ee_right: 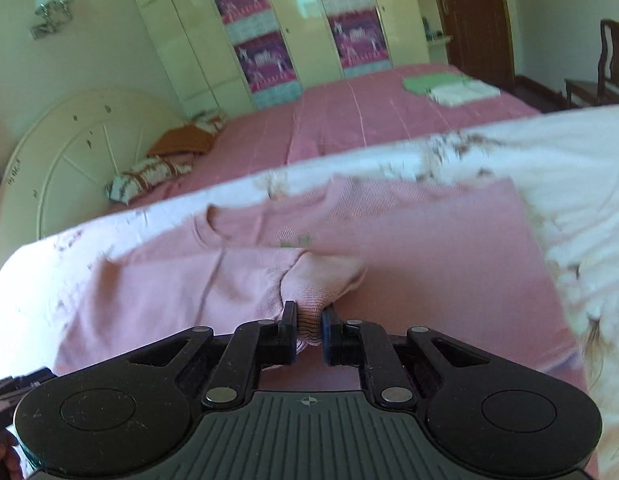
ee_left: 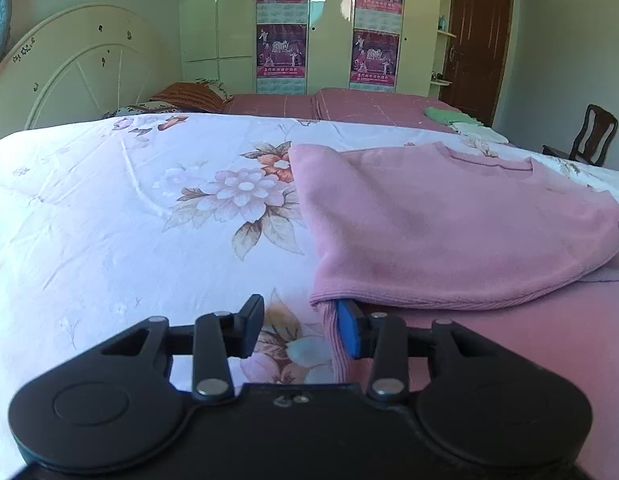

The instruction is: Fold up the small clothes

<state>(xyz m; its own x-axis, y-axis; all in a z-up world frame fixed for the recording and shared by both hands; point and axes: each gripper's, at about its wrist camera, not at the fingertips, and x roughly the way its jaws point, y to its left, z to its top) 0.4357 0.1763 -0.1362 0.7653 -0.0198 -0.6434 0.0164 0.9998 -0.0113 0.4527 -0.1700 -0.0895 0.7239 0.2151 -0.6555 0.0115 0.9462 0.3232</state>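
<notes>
A pink knit sweater (ee_left: 449,220) lies on the floral sheet (ee_left: 149,220), with one side folded over the body. My left gripper (ee_left: 300,330) stands open at the sweater's near left edge. Its blue right pad (ee_left: 349,332) is tucked under the folded flap, and a strip of the ribbed hem lies between the jaws, which do not press on it. In the right wrist view the sweater (ee_right: 409,240) spreads across the sheet with its neckline at the far left. My right gripper (ee_right: 309,332) is shut on the ribbed sleeve cuff (ee_right: 309,320), which bunches up from the pads.
Beyond the floral sheet lies a pink bedspread (ee_right: 369,112) with a folded green garment (ee_right: 425,80) and a white one (ee_right: 457,94). Pillows (ee_right: 149,176) lie by the cream headboard (ee_left: 81,64). Wardrobes stand behind, and a wooden chair (ee_left: 593,136) at the right.
</notes>
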